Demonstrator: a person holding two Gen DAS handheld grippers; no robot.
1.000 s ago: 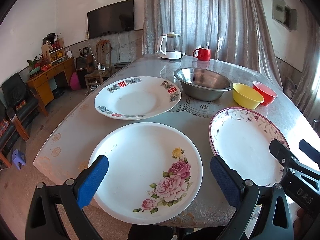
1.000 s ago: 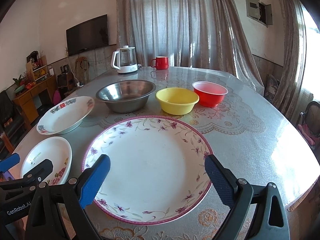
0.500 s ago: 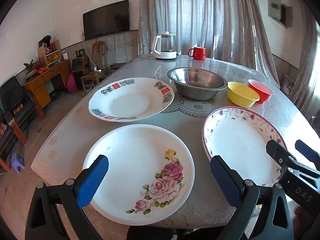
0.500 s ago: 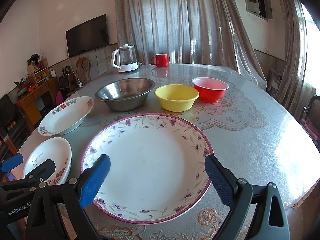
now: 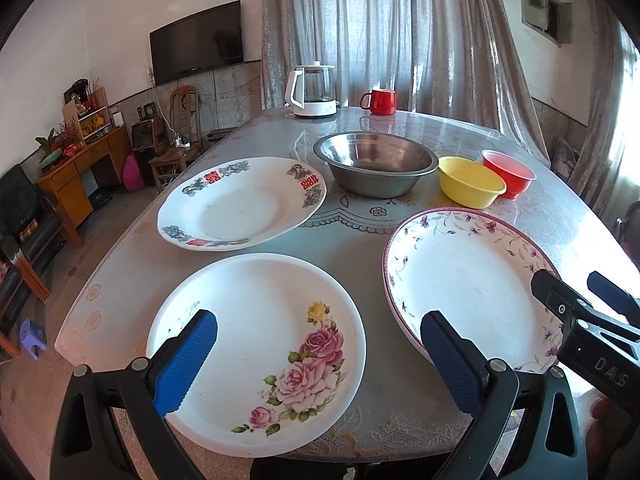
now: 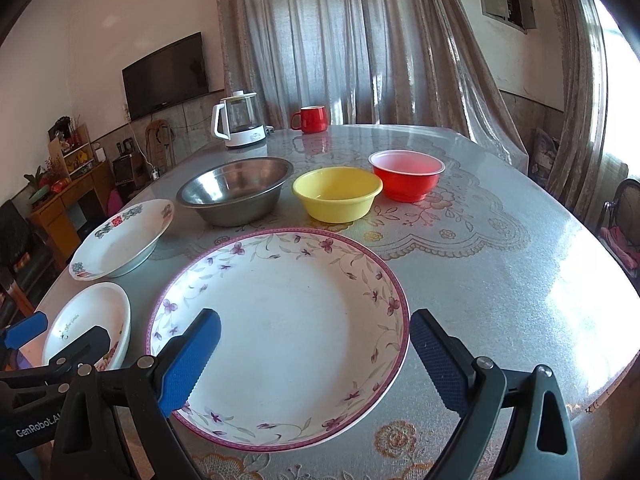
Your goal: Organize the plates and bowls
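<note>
A white rose-printed plate (image 5: 260, 344) lies at the table's near edge, under my open left gripper (image 5: 316, 352). Beyond it sits a plate with red and blue motifs (image 5: 240, 204). A large purple-rimmed floral plate (image 6: 280, 328) lies below my open right gripper (image 6: 316, 352); it also shows in the left wrist view (image 5: 468, 276). Further back stand a steel bowl (image 6: 236, 190), a yellow bowl (image 6: 338, 194) and a red bowl (image 6: 406, 174) in a row. Neither gripper holds anything.
A white kettle (image 6: 238, 124) and a red mug (image 6: 312, 119) stand at the table's far end by the curtains. The table (image 6: 500, 280) has bare room on its right side. Chairs, a cabinet (image 5: 76, 172) and a TV are off to the left.
Both grippers have drawn slightly back and up from the plates, so the table looks a little farther away. Nothing on the table has moved, and both stay open.
</note>
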